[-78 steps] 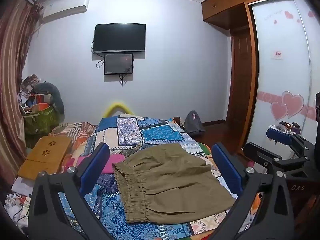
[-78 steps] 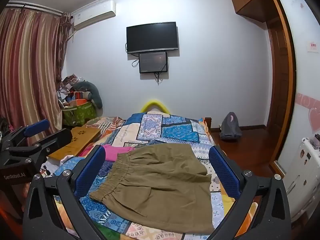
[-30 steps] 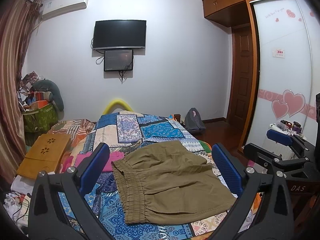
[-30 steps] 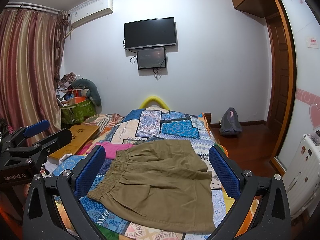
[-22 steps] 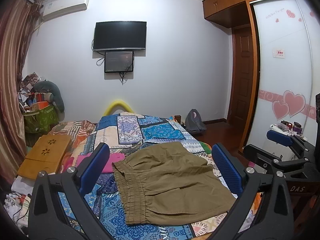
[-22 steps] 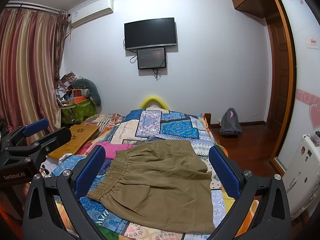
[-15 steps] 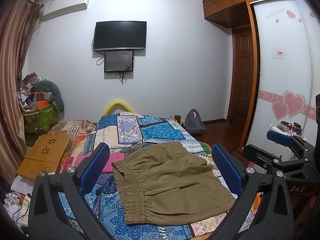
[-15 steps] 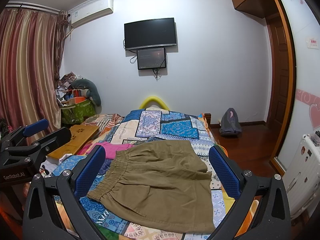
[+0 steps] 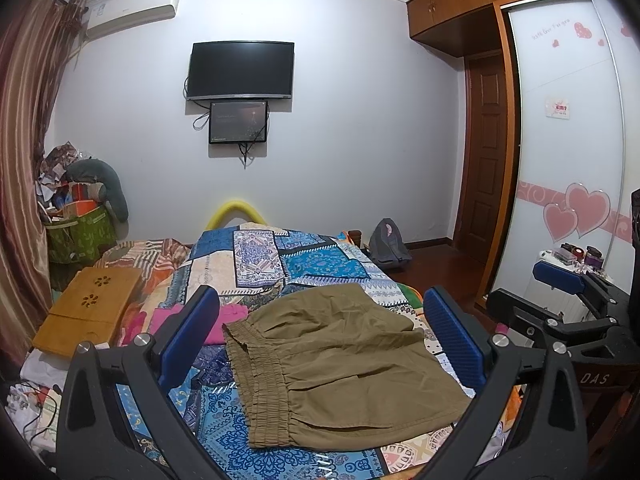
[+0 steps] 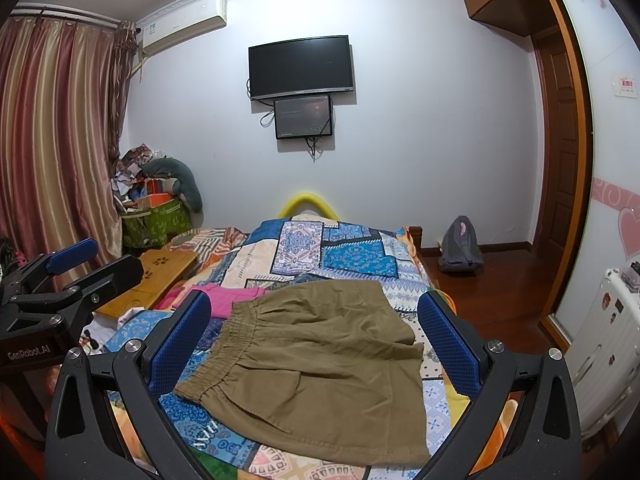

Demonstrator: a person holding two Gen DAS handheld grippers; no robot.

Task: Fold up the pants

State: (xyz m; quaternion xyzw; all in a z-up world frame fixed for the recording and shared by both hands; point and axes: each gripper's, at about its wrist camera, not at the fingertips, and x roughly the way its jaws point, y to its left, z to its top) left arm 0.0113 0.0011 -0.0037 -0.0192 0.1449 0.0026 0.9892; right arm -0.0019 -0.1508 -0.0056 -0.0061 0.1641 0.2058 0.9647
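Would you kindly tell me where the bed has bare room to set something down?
The patchwork quilt lies bare between the khaki pants and the yellow headboard. The left side is crowded: a pink garment and wooden lap tray. Both grippers, left and right, are open, holding nothing.

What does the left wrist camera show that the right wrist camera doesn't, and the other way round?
Only the left wrist view shows the wardrobe door's paired pink hearts, the small items on a stand by the wardrobe and the right gripper from the side.

Only the right wrist view shows the striped curtain broadly, the white suitcase and the left gripper from the side.

Both show the khaki pants lying flat on the patchwork quilt, elastic waistband to the left, plus open jaws holding nothing, the pink garment, the wooden tray and the wall TV.
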